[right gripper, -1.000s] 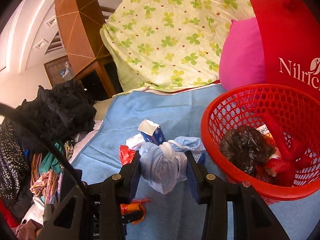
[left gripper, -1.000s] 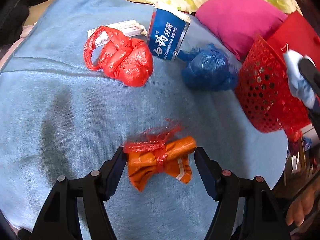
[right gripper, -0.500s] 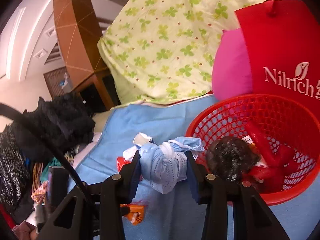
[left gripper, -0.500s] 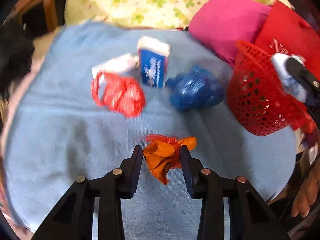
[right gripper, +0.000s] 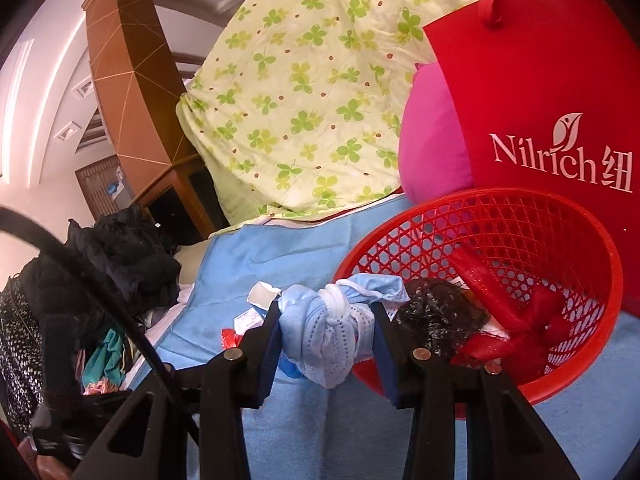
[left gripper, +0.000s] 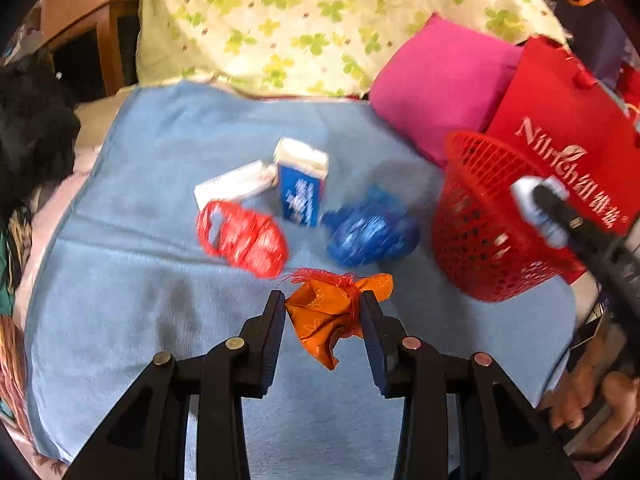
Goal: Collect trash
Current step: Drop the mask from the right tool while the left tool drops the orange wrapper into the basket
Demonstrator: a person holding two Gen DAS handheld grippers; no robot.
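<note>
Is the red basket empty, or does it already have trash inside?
Not empty: the red basket holds a black bag and red wrappers.

A: Bed surface, covered by a light blue blanket. Behind it a heaped pale-yellow quilt, green clover print.

B: Noted. A magenta pillow just beside the quilt.

A: Left side: brown wooden cabinet, thin pale lines across its panels, dark opening below.

B: White stepped ceiling with recessed square lights. Dark clothes pile off the bed's edge.
</note>
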